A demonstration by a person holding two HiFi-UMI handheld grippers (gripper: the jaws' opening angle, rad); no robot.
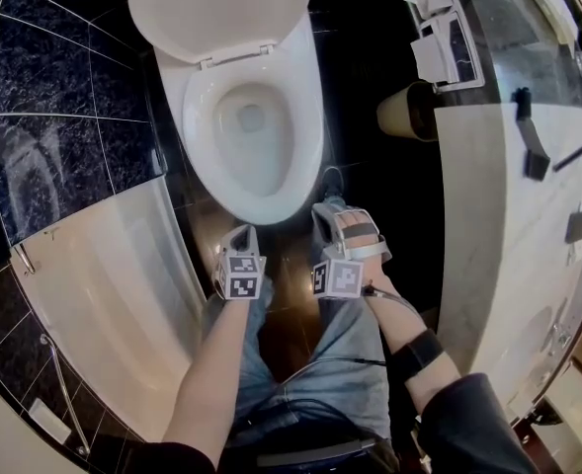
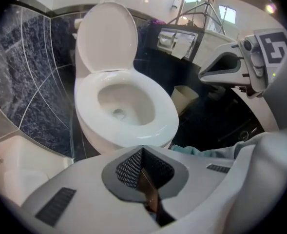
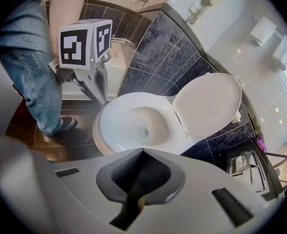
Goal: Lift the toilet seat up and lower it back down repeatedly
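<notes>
Below, the left gripper (image 1: 244, 233) hovers just before the toilet seat (image 1: 195, 126) — lying flat, lid (image 1: 221, 8) upright behind it — jaws pressed together on nothing, and the right gripper (image 1: 328, 213), by the seat's front edge, is likewise closed, empty.

Bathroom; white toilet (image 1: 305, 136), bathtub (image 1: 103, 275) beside it, dark marbled wall tiles (image 1: 53, 117), marble vanity counter (image 1: 498, 225)

Dark marbled wall tiles (image 1: 53, 117); white bathtub (image 1: 113, 275) left; marble counter (image 1: 488, 245) right.
</notes>
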